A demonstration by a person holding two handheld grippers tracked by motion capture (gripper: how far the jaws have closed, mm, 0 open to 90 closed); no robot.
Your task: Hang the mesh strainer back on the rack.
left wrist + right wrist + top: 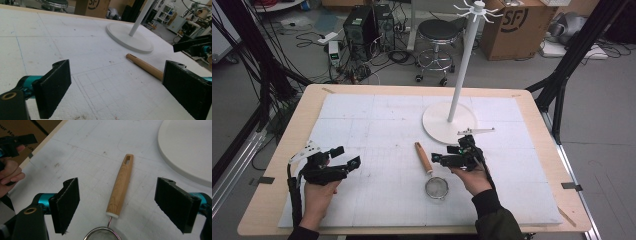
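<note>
Two letters, "SF", mark the cardboard box (512, 22) behind the counter (287, 150), where the right tool (447, 159), jaws apart, points level at the strainer (430, 170) lying beside the left tool (346, 156), also open.

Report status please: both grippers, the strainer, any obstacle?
Left gripper open, idle. Right gripper open, astride strainer handle, no contact. White stand beyond, not blocking.

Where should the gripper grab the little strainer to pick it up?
Probably the wooden handle, near its middle, coming straight down from above. It lies flat on the white mat, long and straight with bare space on both sides, so the right gripper's open jaws could close across it. The strainer's mesh bowl is round and thin-walled, harder to pinch.
</note>
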